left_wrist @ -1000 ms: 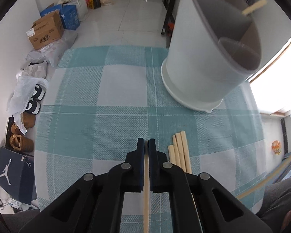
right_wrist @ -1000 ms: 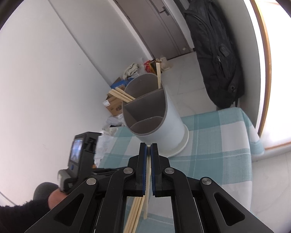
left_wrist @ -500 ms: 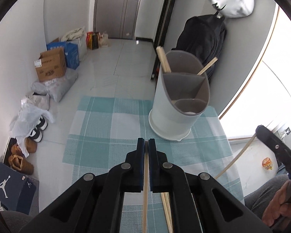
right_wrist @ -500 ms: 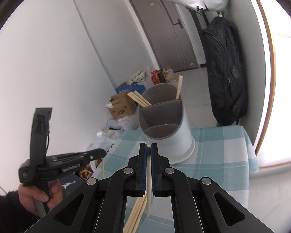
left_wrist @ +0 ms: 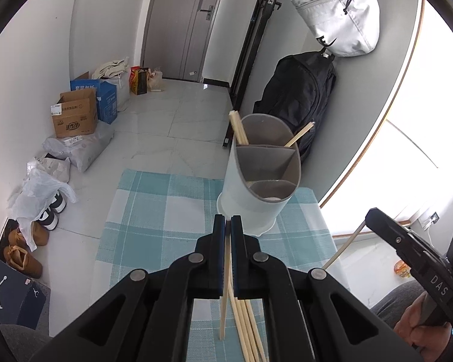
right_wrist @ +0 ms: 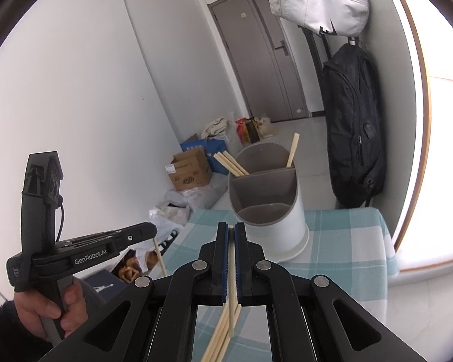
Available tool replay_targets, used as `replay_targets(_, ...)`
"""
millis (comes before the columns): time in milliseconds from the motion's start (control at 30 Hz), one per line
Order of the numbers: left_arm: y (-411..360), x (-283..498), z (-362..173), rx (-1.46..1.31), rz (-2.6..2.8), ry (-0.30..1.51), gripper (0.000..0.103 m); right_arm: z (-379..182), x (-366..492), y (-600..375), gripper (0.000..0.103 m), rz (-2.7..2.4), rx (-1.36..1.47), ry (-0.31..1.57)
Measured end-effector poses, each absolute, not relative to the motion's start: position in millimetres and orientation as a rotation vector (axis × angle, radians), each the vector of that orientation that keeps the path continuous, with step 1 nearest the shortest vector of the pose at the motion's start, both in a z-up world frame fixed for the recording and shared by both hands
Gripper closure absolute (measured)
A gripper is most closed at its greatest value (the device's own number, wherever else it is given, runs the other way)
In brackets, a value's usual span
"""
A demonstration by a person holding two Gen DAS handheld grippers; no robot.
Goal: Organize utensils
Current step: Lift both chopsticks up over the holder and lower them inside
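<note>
Up front in the left wrist view, the left gripper (left_wrist: 228, 221) pinches a single chopstick (left_wrist: 224, 301) between its fingers; the utensil holder (left_wrist: 261, 178) stands at twelve o'clock on the checked cloth (left_wrist: 154, 211), loose chopsticks (left_wrist: 247, 328) lying at six. In the right wrist view, the right gripper (right_wrist: 231, 229) likewise clamps one chopstick (right_wrist: 232, 295), holder (right_wrist: 268, 208) just past one o'clock, left gripper (right_wrist: 130, 238) at nine.
</note>
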State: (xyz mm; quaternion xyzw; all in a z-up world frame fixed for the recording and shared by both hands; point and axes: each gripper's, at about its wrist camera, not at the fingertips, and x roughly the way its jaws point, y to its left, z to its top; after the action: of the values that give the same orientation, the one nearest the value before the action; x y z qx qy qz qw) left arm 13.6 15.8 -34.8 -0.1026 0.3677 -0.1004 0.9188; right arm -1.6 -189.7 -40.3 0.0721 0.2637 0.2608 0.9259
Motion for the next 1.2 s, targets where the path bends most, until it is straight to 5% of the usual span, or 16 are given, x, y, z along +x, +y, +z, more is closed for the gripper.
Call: replay_targets(1200,-11.2,84.5,103.9,-0.199,-0.312,0.691,0.103,99.7,87.3,-183.5,0.100,0.540,0.084,0.430)
